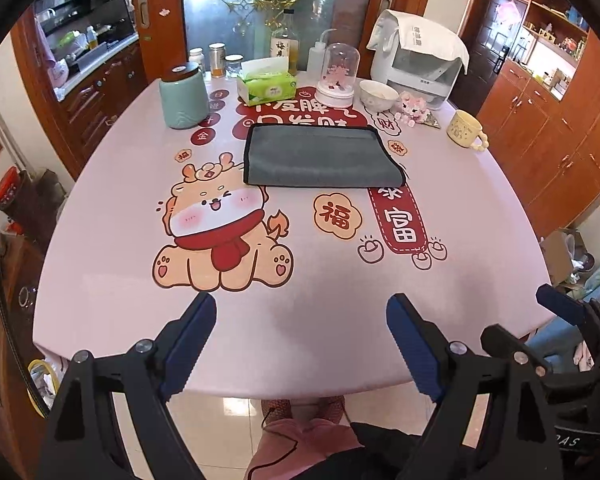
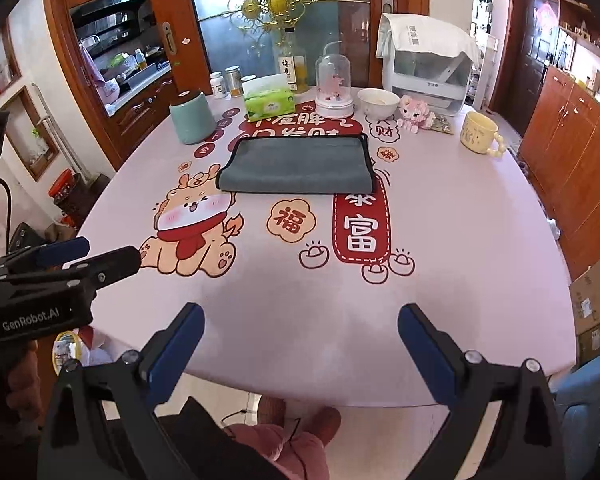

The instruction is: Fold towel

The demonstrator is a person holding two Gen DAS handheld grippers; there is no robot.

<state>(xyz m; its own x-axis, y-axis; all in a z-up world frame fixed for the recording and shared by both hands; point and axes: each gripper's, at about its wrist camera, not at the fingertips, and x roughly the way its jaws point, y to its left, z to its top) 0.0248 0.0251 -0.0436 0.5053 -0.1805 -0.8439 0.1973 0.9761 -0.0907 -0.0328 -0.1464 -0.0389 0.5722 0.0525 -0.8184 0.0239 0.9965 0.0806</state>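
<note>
Mid-table, grey towel (image 1: 320,156), apparently folded, flat

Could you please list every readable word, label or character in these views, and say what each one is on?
"GenRobot.AI": side of the left claw.
"福": flower badge on the tablecloth.
"富": red banner on the tablecloth.
"财": cloud badge near the white bowl.
"梅見": label of the glass bottle, roughly legible.
Tissue pack, white appliance and the partly covered red print: too small or hidden.
</note>
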